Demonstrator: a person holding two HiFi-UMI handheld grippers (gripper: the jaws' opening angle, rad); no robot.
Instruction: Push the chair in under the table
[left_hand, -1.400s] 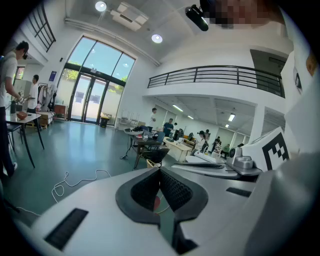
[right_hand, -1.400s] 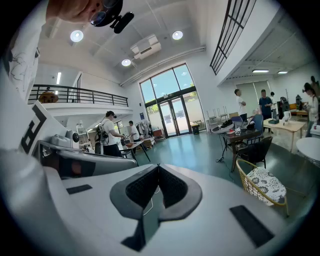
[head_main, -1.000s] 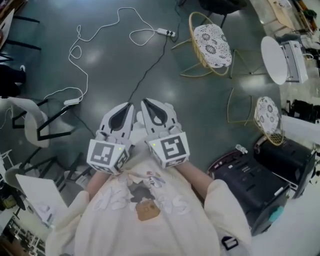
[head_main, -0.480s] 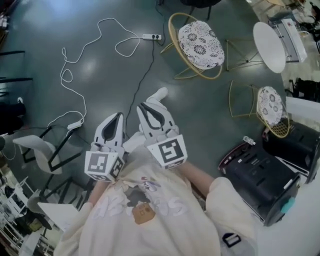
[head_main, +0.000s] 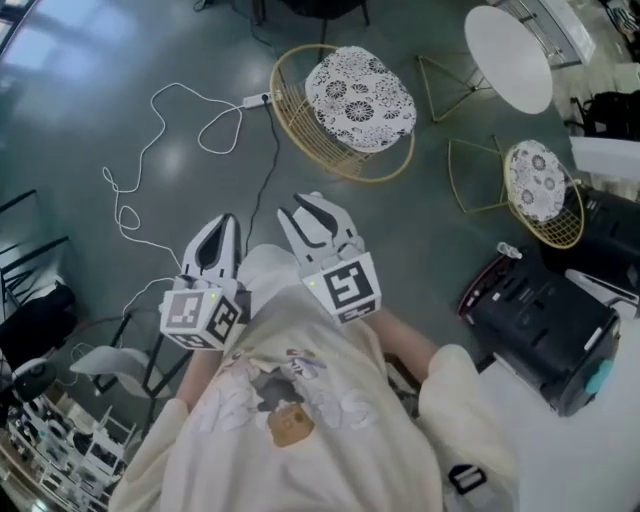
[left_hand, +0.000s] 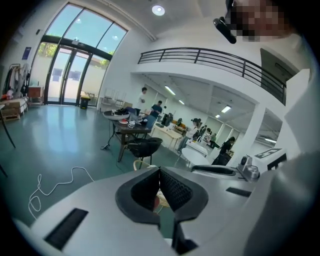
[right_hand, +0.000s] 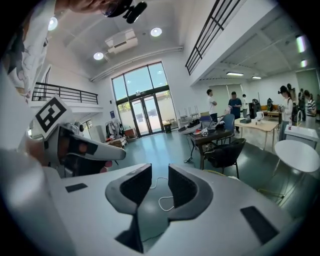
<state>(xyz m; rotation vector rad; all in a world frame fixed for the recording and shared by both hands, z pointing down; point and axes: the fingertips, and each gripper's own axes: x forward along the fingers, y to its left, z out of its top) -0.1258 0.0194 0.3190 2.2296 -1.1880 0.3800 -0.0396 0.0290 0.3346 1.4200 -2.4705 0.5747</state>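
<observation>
While the head view looks down, the left gripper (head_main: 222, 228) and right gripper (head_main: 308, 205) hover short of the chair (head_main: 358, 92), which stands apart from the table (head_main: 508, 45). In the left gripper view, the jaws meet, empty. In the right gripper view, the jaws have just been opening, with nothing between them.

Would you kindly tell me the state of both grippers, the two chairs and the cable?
Left gripper: shut, empty.
Right gripper: jaws apart, just been opening, nothing between them.
Large wire chair: upright, standing clear of the round table, not pushed in.
Small wire chair: upright, also out from the table.
White cable: loose on the floor.
</observation>
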